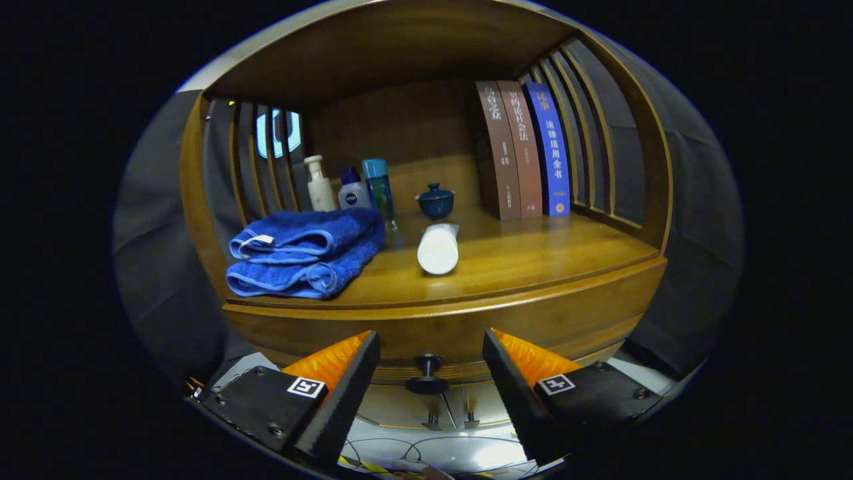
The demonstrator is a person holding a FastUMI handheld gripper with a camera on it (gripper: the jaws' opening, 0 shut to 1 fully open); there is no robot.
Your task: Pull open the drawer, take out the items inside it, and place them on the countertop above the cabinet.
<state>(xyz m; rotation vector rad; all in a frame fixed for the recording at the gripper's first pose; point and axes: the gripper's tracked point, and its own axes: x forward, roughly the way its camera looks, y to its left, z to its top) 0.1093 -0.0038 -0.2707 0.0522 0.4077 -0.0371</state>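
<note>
Gripper view: gripper [430, 350] hanging open, fingers flanking the dark drawer knob [427, 375] without touching. Drawer front [440, 330] sitting shut. On the countertop [533, 253] above: folded blue towel [303, 252], white tube [438, 248] lying near it.

gripper [430, 347] | black screwed mounts | square coded tags | ribbed wedge fingers [346, 373]

Hand-held gripper [430, 353], fingers spread wide
</note>
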